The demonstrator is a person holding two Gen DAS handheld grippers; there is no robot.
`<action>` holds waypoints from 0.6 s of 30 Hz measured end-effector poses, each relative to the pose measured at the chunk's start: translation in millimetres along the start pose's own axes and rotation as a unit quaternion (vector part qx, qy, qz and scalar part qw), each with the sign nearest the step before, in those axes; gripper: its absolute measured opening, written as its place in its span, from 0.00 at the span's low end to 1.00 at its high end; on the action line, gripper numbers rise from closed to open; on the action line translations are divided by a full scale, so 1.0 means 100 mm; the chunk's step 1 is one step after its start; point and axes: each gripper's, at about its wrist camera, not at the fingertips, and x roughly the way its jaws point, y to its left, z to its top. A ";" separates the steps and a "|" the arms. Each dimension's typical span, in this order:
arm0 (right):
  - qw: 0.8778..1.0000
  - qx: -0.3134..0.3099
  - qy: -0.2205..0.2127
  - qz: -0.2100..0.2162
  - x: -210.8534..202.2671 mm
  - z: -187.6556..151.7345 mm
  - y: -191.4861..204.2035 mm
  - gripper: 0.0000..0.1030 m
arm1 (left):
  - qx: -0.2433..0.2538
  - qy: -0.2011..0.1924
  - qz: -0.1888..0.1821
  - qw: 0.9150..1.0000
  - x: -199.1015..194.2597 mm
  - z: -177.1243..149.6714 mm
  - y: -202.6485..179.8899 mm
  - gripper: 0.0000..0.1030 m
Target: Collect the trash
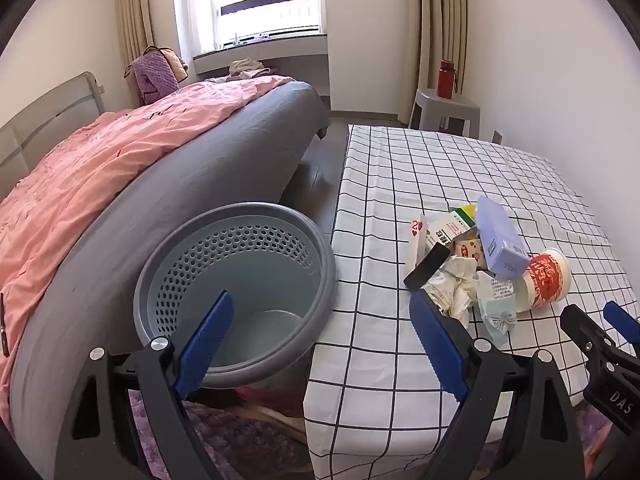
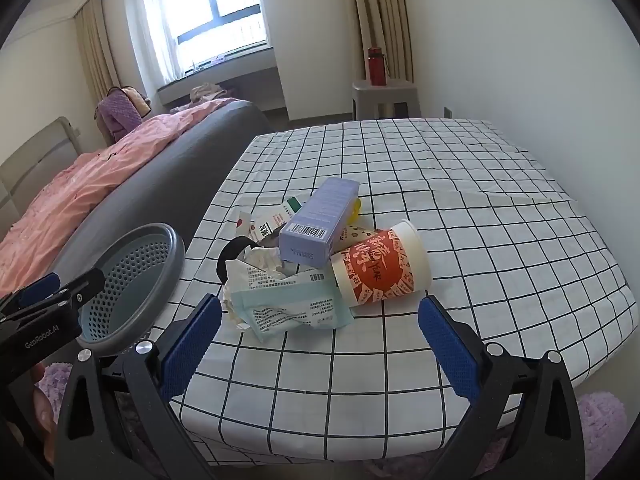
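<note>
both grippers wide — trash pile [image 2: 316, 256] untouched

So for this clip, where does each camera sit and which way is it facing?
Left wrist: on the left gripper, angled down at the grey bin beside the table edge; own open jaws show, right gripper at lower right.
Right wrist: on the right gripper, angled down at the trash pile; open jaws, left gripper at lower left.
Shared: bin, pile, checked tablecloth, bed.
</note>
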 end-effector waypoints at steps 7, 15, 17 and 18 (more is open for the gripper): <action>1.000 0.000 0.002 0.000 -0.01 0.00 0.00 0.94 | 0.003 -0.005 -0.001 1.000 -0.02 -0.03 0.03 0.83; 1.000 0.001 0.000 0.002 -0.02 0.01 -0.04 0.94 | 0.004 -0.008 0.002 1.000 -0.06 -0.07 0.04 0.83; 1.000 0.002 0.000 0.002 -0.04 -0.02 -0.03 0.94 | 0.006 -0.007 0.006 1.000 -0.06 -0.05 -0.03 0.83; 1.000 0.002 -0.001 0.002 -0.05 -0.02 -0.03 0.94 | 0.006 -0.008 0.006 1.000 -0.07 -0.05 -0.03 0.83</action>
